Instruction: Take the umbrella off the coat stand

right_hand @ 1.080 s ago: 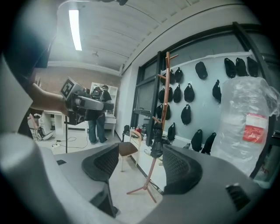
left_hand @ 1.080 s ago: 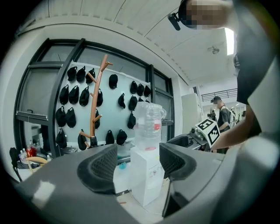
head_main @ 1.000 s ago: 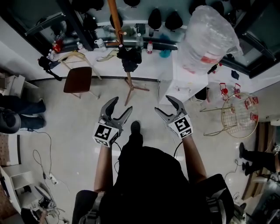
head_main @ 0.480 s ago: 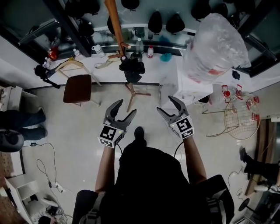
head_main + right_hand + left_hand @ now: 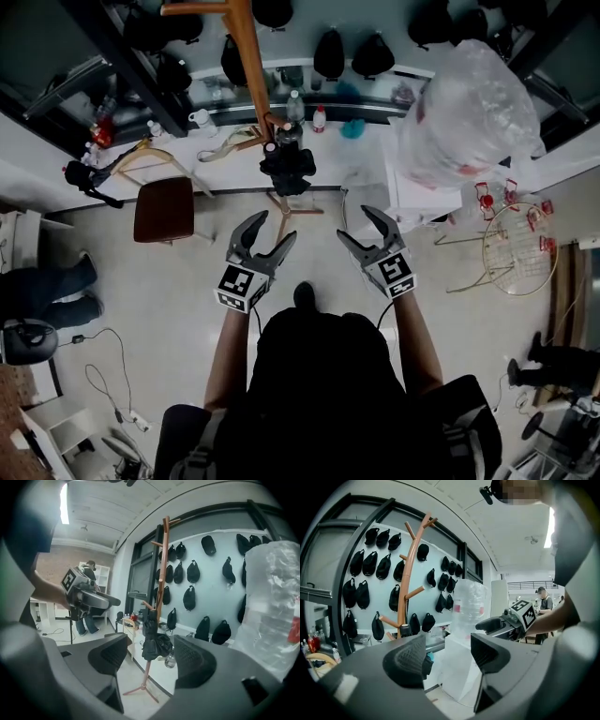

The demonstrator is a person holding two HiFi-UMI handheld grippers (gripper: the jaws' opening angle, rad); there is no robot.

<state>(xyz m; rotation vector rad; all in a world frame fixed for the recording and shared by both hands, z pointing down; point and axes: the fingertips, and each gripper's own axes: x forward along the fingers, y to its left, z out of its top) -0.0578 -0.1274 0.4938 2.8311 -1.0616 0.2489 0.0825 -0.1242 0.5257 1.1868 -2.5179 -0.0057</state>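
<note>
Compared with a second ago, the coat stand and the black umbrella hung on it are seen lower in the head view and nearer to both grippers, while the brown chair has stayed off to the left of them. The spread of the jaws is unchanged. The left gripper is held with its jaws partly apart, and nothing is gripped or touched by them. The right gripper is likewise held spread and empty. The umbrella hangs ahead of both grippers, between their two lines and well clear of the fingertips, folded and bunched against the pole of the stand. In the right gripper view the umbrella is framed in the gap of the right gripper, beyond the jaws, with the coat stand seen full height down to its feet and the left gripper seen at the left. In the left gripper view the coat stand is seen to the left of the left gripper, and most of the umbrella is hidden behind the left jaw. The large clear plastic bag fills that gap instead, and the right gripper is seen at the right.
</note>
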